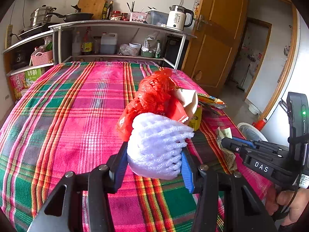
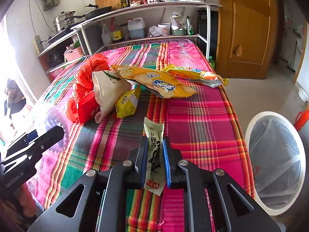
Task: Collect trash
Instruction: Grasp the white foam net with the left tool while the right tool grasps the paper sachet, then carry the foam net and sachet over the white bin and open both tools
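Observation:
My left gripper (image 1: 154, 162) is shut on a white foam fruit net (image 1: 158, 145), held just above the plaid cloth. My right gripper (image 2: 155, 160) is shut on a pale paper wrapper (image 2: 154, 147) with black print, which stands upright between the blue pads. More trash lies beyond on the table: a red plastic bag (image 2: 88, 71), a paper cup (image 2: 108, 90) on its side, a red packet (image 2: 87, 108), a small yellow packet (image 2: 126, 104) and two orange snack bags (image 2: 154, 81). In the left wrist view the right gripper (image 1: 225, 142) is at the table's right edge.
A white-rimmed bin (image 2: 251, 154) with a clear liner stands on the floor right of the table. The table's plaid cloth (image 1: 67, 116) stretches back to a shelf unit (image 1: 119, 24) with pots, bottles and a kettle. A wooden door (image 2: 245, 29) is at the far right.

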`<state>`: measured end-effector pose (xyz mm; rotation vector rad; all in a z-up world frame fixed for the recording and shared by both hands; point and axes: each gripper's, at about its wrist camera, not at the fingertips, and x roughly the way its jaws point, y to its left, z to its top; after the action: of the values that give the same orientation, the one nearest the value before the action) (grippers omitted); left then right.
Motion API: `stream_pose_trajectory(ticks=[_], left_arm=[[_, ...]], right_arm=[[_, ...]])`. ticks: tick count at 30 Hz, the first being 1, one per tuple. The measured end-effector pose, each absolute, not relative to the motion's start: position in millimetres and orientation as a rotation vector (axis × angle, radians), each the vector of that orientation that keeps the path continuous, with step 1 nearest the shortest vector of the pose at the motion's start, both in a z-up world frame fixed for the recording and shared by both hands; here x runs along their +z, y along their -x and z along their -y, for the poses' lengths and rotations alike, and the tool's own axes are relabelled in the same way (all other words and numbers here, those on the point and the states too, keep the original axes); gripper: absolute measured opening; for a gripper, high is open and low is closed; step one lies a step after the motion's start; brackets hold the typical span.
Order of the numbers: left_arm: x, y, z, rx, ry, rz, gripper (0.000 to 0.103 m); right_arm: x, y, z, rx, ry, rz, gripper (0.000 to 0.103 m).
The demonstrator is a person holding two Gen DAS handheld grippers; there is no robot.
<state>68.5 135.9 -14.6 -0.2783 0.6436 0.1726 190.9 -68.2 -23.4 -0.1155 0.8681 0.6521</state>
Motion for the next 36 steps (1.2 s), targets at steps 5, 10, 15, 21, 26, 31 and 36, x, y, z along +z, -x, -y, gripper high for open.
stream_pose_trajectory(ticks=[5, 10, 15, 21, 26, 31, 36], left_arm=[[-10.8, -65.7, -129.7, 0.172, 0.27, -0.64, 0.051], [-5.2, -64.7, -120.2, 0.164, 0.257, -0.636, 0.051], [0.4, -65.6, -107.4, 0.143, 0.241, -0.632, 0.051], [8.0, -72.5, -86.9, 0.101, 0.216, -0.628, 0.051], [12.6, -81.7, -64.9, 0.051, 0.193, -0.627, 0.051], [14.8, -96.1, -41.0, -0.007, 0.176, -0.635, 0.051], [16.5, -110.3, -12.0, -0.068, 0.147, -0.643, 0.051]], right_arm=[[-16.5, -184.3, 77.9, 0.659, 0.101, -0.845, 0.012], [-10.9, -183.4, 94.1, 0.656, 0.069, -0.835, 0.012], [-1.9, -178.2, 112.4, 0.643, 0.046, -0.816, 0.012], [4.8, -176.2, 139.1, 0.61, 0.017, -0.8, 0.012], [7.5, -177.1, 162.8, 0.575, -0.006, -0.789, 0.012], [8.8, -179.9, 191.9, 0.525, -0.034, -0.783, 0.012], [6.2, -184.1, 224.1, 0.466, -0.069, -0.785, 0.012]])
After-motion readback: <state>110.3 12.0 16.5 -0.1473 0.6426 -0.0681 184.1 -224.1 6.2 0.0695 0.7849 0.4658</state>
